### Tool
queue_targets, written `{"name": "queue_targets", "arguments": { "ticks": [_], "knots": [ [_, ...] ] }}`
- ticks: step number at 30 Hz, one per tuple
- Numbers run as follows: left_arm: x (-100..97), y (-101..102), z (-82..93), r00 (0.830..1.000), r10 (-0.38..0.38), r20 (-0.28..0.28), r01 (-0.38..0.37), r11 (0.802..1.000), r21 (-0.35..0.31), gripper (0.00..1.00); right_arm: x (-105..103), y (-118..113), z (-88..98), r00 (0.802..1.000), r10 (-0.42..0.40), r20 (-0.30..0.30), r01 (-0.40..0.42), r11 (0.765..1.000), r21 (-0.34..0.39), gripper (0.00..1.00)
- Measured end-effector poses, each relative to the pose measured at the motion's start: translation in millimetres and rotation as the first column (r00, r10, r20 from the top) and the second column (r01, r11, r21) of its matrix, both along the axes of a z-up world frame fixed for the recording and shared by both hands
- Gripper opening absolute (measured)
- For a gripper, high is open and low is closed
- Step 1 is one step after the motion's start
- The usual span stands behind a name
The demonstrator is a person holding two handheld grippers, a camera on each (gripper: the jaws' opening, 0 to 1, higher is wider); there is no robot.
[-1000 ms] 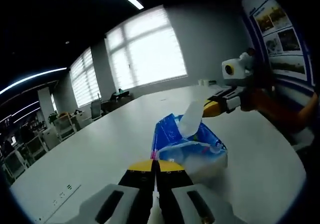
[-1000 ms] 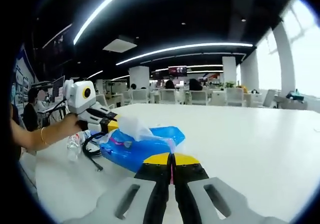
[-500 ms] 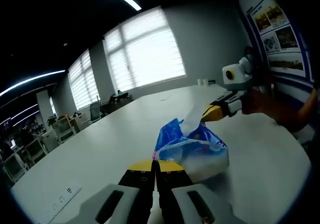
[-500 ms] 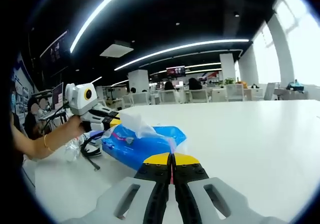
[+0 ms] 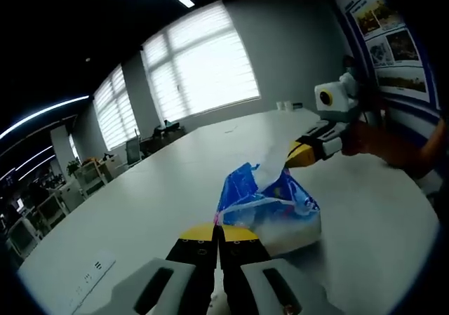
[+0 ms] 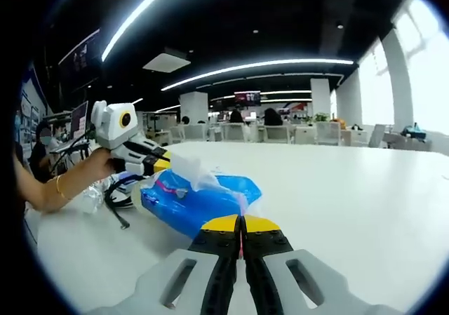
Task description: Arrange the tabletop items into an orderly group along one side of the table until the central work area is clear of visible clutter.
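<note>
Both claws pinch opposite ends of the blue tissue pack (image 5: 270,210) on the white surface (image 5: 154,203), left claw (image 5: 219,232) and right claw (image 6: 240,224) clenched on its wrapper

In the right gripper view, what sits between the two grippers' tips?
The blue tissue pack, held at both ends by the right gripper and the left gripper; nothing else lies between.

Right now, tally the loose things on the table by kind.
Blue tissue pack: 1
Clear plastic bottle: 1
Black cable: 1
Total: 3
Both grippers, left and right, have their jaws shut on the pack's wrapper.
</note>
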State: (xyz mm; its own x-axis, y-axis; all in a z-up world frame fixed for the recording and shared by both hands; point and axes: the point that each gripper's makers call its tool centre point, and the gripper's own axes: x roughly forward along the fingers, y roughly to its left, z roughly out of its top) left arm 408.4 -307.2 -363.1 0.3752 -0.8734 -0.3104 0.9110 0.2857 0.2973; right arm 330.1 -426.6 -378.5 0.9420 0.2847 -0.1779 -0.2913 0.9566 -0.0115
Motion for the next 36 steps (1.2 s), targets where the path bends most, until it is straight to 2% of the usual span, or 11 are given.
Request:
{"name": "queue_targets", "arguments": {
  "ticks": [7,15,25,29,36],
  "knots": [
    [4.9,5,-4.2,0.999,0.036,-0.016,-0.036,0.999,0.015,0.0,2,4,-3.2,1.0,0.015,0.001,-0.015,1.0,0.001,0.0],
    [4.9,5,-13.4,0.999,0.034,-0.012,-0.034,0.998,0.049,0.0,3,2,-10.7,1.0,0.01,-0.017,-0.011,1.0,-0.029,0.0],
    [10.9,12,-12.3,0.998,0.065,-0.028,-0.064,0.997,0.033,0.0,3,8,-16.0,0.999,0.027,-0.033,-0.028,0.999,-0.04,0.0],
    [11.9,16,-1.3,0.997,0.067,-0.028,-0.067,0.998,-0.004,0.0,4,10,-23.0,0.998,0.027,-0.055,-0.03,0.999,-0.044,0.0],
    [10.8,20,16.6,0.997,0.072,-0.028,-0.073,0.996,-0.056,0.0,4,13,-23.5,0.998,0.037,-0.058,-0.039,0.999,-0.035,0.0]
  ]
}}
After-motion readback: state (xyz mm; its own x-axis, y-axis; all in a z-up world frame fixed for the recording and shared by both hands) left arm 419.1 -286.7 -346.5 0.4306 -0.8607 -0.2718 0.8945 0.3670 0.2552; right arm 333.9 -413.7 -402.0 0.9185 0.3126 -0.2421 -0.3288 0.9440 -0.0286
